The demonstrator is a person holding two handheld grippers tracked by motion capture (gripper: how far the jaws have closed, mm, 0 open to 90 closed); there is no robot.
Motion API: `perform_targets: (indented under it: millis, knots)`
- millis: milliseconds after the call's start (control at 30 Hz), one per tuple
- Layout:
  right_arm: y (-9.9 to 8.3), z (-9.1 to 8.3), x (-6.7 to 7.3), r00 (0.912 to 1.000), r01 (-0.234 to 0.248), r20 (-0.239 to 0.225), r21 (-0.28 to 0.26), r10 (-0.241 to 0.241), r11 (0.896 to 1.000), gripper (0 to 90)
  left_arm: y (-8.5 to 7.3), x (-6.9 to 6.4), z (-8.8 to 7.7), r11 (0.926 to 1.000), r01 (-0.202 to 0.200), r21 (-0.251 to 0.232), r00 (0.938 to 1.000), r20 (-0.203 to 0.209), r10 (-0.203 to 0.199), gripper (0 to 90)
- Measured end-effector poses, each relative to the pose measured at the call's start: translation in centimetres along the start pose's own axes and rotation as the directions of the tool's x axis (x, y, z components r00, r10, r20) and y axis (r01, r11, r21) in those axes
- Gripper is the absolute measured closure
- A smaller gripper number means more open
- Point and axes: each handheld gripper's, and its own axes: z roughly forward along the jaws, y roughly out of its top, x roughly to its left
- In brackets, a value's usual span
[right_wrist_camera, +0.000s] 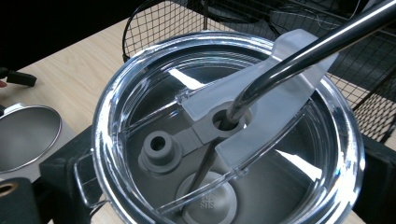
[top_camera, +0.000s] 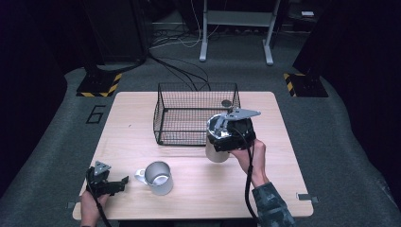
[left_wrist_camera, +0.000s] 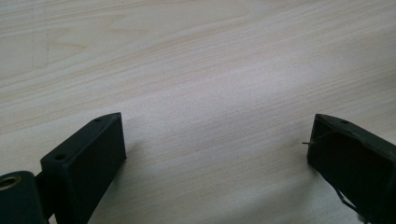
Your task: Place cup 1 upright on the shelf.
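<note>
Down at the desk's front left corner the left claw [top_camera: 124,180] rests released and empty, a metal mug [top_camera: 158,177] just beside it, while toward mid-desk the right claw [top_camera: 218,147] grasps a lidded tumbler [top_camera: 216,150] by the wire basket [top_camera: 163,116]

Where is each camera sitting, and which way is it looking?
High view: above the table, looking down on the wire basket, mug, both hands and grippers.
Left gripper view: on the left gripper, facing bare tabletop between its open jaws.
Right gripper view: on the right gripper, looking down into the lidded tumbler with its straw.
Shared: high and right gripper views both show basket, mug and tumbler.
</note>
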Motion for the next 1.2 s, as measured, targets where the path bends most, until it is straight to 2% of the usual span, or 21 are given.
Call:
perform_targets:
  millis: [33,133,200,467,500,567,800,1200]
  knots:
    - [0.1,-0.1,0.0,0.9998,-0.02,0.003,-0.001,0.02,1.0,3.3,0.0,0.0,0.0,1.0,0.0,-0.002,1.0,-0.002,0.0,4.3]
    - [0.4,-0.6,-0.4,1.0,-0.005,0.006,-0.006,0.005,1.0,3.3,0.0,0.0,0.0,1.0,0.0,-0.002,1.0,-0.002,0.0,4.3]
    - [0.5,-0.7,-0.4,0.9997,-0.019,0.011,-0.01,0.019,1.0,3.4,0.0,0.0,0.0,1.0,0.0,0.0,1.0,0.0,0.0,4.3]
    - [1.2,-1.1,-0.9,0.9997,-0.016,0.017,-0.013,0.017,1.0,3.3,0.0,0.0,0.0,1.0,-0.002,0.003,1.0,0.002,0.002,4.3]
    - [1.3,-1.2,-1.0,0.9999,-0.003,0.016,-0.013,0.003,1.0,3.3,0.0,0.0,0.0,1.0,0.0,0.0,1.0,0.0,0.0,4.3]
    - [1.4,-1.2,-1.0,0.9996,-0.021,0.017,-0.013,0.021,1.0,3.3,0.0,0.0,0.0,1.0,-0.001,0.002,1.0,0.002,0.001,4.3]
    - [1.9,-1.4,-1.5,0.9997,-0.013,0.022,-0.019,0.014,1.0,3.3,0.0,0.0,0.0,1.0,-0.001,0.0,1.0,0.001,0.001,4.3]
    - [2.7,-1.8,-2.4,0.9992,-0.028,0.028,-0.03,0.029,0.999,3.3,0.0,0.0,0.0,1.0,-0.001,0.003,1.0,0.002,0.001,4.3]
